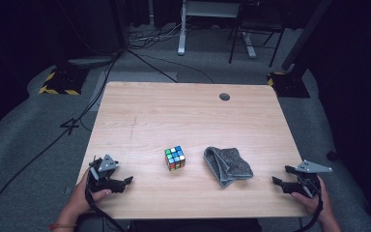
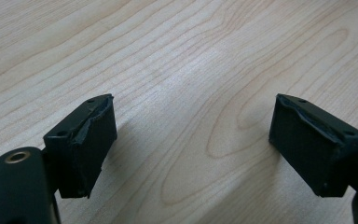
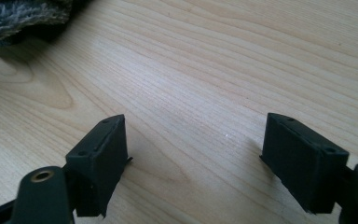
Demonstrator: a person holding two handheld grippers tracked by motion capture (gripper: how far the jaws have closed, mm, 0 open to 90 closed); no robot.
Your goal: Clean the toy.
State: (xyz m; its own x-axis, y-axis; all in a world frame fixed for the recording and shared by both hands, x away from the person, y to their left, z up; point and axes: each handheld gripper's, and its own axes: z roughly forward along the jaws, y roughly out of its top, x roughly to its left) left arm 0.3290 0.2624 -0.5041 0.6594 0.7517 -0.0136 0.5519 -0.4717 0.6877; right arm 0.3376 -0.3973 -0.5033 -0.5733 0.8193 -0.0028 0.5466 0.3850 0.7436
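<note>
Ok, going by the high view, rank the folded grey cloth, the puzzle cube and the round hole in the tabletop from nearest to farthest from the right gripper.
1. Folded grey cloth: just to the left of the right gripper, near the table's front edge.
2. Puzzle cube: further left, beyond the cloth, near the table's middle.
3. Round hole: far side of the table, close to its back edge.

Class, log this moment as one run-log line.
left claw: open, empty | right claw: open, empty | cube: untouched | grey cloth: folded, right of cube

cube [image 1: 174, 158]: set mid-table [image 1: 183, 111]
cloth [image 1: 227, 166]: laid just right of cube
grippers: parked well left [image 1: 125, 182] and right [image 1: 278, 182] of cube
</note>
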